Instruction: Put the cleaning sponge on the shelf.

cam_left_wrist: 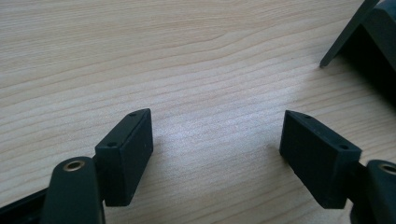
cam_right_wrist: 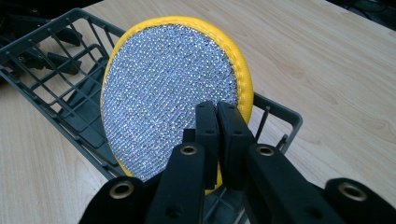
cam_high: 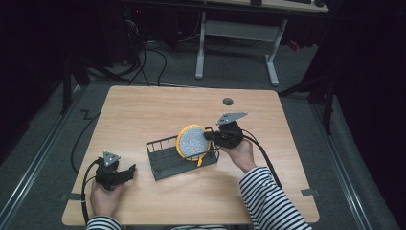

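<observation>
A round scouring pad [cam_high: 191, 141] [cam_right_wrist: 168, 93], with a glittery silver face and a yellow rim, stands on edge in the right end of a dark grey wire basket [cam_high: 165, 163] [cam_right_wrist: 46, 32] at the middle of the table. My right gripper [cam_high: 208, 135] [cam_right_wrist: 217, 109] reaches in from the right and is shut on the pad's rim. My left gripper [cam_high: 129, 170] [cam_left_wrist: 217, 135] rests low over the wood near the table's front left, jaws wide open with nothing between them. A corner of the basket [cam_left_wrist: 369, 37] lies just ahead of it.
The wooden table [cam_high: 158, 110] has a dark cable hole [cam_high: 228, 101] at its back right. A desk with white legs [cam_high: 273, 48] stands beyond the table. Cables lie on the floor at the back left [cam_high: 148, 57].
</observation>
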`<state>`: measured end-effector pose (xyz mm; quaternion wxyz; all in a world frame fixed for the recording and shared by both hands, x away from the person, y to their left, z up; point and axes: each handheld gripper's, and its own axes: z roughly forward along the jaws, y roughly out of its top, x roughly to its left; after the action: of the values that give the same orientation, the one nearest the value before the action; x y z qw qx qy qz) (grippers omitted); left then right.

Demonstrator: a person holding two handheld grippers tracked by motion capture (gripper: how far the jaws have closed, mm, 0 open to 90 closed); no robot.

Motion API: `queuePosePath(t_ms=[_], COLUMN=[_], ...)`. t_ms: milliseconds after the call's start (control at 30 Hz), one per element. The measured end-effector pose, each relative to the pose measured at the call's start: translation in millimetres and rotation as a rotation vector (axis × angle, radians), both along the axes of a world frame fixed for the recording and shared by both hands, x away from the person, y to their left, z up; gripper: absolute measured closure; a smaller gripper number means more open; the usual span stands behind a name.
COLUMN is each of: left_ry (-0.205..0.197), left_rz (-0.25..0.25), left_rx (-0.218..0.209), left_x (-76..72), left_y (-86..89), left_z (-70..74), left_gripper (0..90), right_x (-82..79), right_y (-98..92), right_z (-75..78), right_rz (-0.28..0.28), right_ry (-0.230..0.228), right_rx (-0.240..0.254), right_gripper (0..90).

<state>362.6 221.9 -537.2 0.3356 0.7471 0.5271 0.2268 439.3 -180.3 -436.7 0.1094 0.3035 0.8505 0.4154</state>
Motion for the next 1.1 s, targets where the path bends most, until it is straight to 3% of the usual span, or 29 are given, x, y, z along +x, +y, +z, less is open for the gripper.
queuePosePath(t_ms=[100,367,533,933,1100], left_ry=[0.001,0.000,0.001,0.000,0.000], left_rz=[-0.001,0.000,-0.001,-0.001,0.000], left_rx=[0.000,0.000,0.000,-0.001,-0.001], left_x=[0.0,0.0,-0.1,-0.2,-0.2], left_y=[0.1,0.1,0.1,0.1,0.1], left_z=[0.1,0.0,0.1,0.0,0.0], left_gripper=[26.3,26.3,26.3,26.3,26.4], right_x=[-0.5,-0.4,-3.9,-15.5,-21.4], right_y=[-1.4,-4.6,-9.6,-38.7,-63.1], right_z=[-0.2,3.2,9.7,33.0,34.4], right_rz=[-0.006,-0.054,-0.099,-0.196,-0.247], right_ry=[-0.006,-0.021,-0.040,-0.089,-0.060], right_rx=[0.003,0.026,0.030,0.057,0.090], right_gripper=[83.5,59.1,50.1,52.9,53.4])
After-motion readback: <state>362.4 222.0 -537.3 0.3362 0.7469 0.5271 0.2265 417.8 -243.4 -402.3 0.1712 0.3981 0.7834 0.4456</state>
